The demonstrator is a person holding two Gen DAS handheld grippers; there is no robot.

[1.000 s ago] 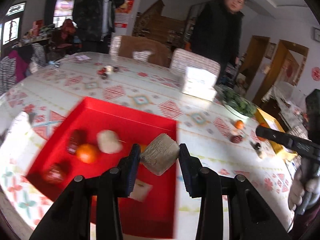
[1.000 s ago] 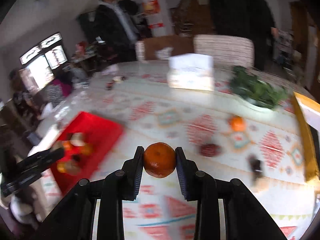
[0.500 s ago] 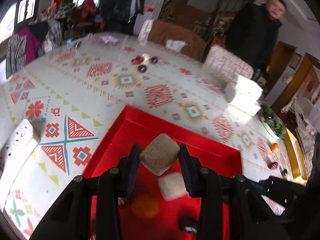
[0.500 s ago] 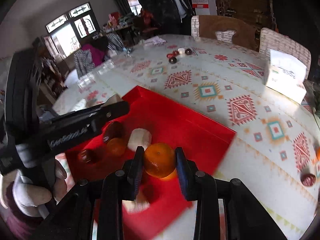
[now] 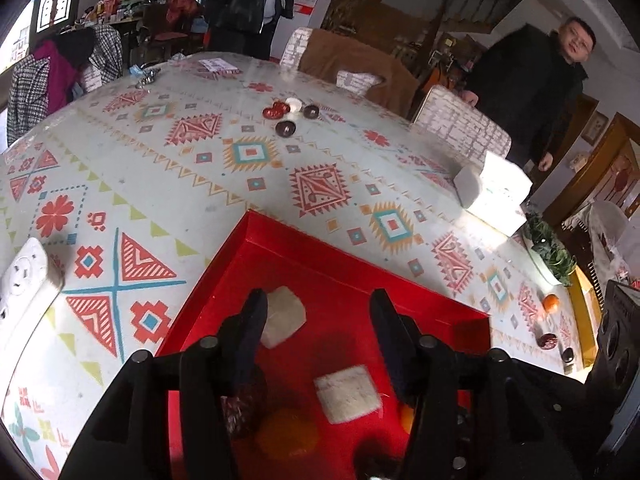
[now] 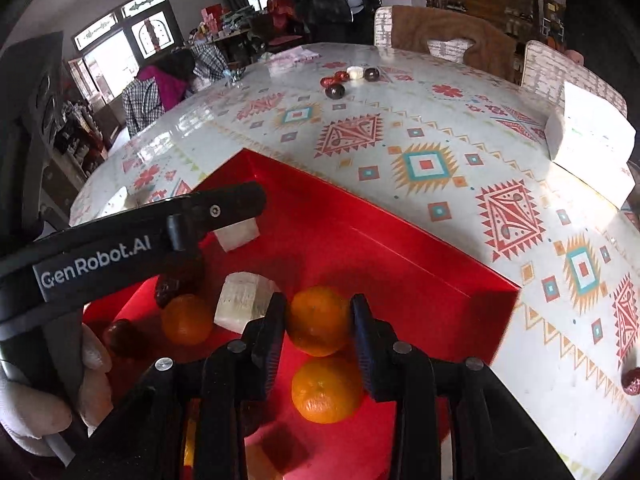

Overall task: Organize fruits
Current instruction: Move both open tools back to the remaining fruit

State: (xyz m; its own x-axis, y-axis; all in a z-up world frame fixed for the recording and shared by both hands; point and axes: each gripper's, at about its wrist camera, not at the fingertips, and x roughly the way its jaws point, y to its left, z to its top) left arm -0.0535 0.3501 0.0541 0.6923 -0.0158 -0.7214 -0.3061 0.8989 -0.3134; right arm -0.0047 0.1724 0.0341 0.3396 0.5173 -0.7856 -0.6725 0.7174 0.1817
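Observation:
A red tray [image 5: 360, 272] lies on the patterned table. My left gripper [image 5: 318, 312] hovers over it with its jaws opening and nothing pressed between them. A pale cube [image 5: 282, 316] lies on the tray floor beside its left finger, and a second pale cube [image 5: 346, 394] lies lower down. My right gripper [image 6: 318, 320] is shut on an orange [image 6: 318, 322] just above the tray [image 6: 400, 264]. A second orange [image 6: 326, 390] sits right below it. The left gripper's finger [image 6: 224, 212] crosses the right wrist view over a pale cube [image 6: 236, 234].
The tray also holds an orange [image 6: 186, 318], a pale cube [image 6: 244, 300] and dark dates [image 6: 176, 280]. On the table sit an orange [image 5: 551, 303], a date [image 5: 547, 340], a tissue box [image 5: 496, 196], greens [image 5: 550, 248], small sweets [image 5: 288, 114] and a power strip [image 5: 24, 276]. People stand behind chairs.
My left gripper's jaws have spread and let go of the pale cube, which now lies in the tray. My right gripper has carried the orange over the tray and lower.

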